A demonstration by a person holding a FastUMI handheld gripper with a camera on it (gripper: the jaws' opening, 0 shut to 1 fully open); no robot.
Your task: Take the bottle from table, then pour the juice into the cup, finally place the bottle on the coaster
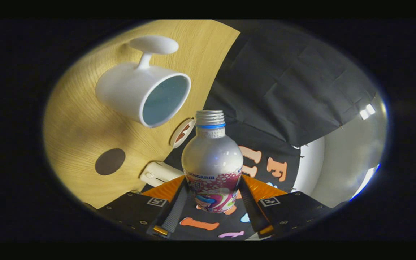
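My gripper (212, 191) is shut on the silver juice bottle (211, 159), both fingers pressing on its colourful label. The bottle has no cap, and its threaded neck with a blue ring points away from me. The whole scene is rolled sideways, so the bottle is tilted over the table. Just beyond the bottle's mouth and to its left stands the white cup (141, 94), showing a pale blue inside and a white handle on its far side. The round dark brown coaster (109, 161) lies flat on the wooden table (81, 126), left of the fingers and nearer than the cup.
A small white disc with a reddish face (182, 133) lies near the table's edge, just left of the bottle's neck. A white plastic piece (157, 173) sits at the edge beside the left finger. The black cloth wall (284, 90) hangs beyond the table.
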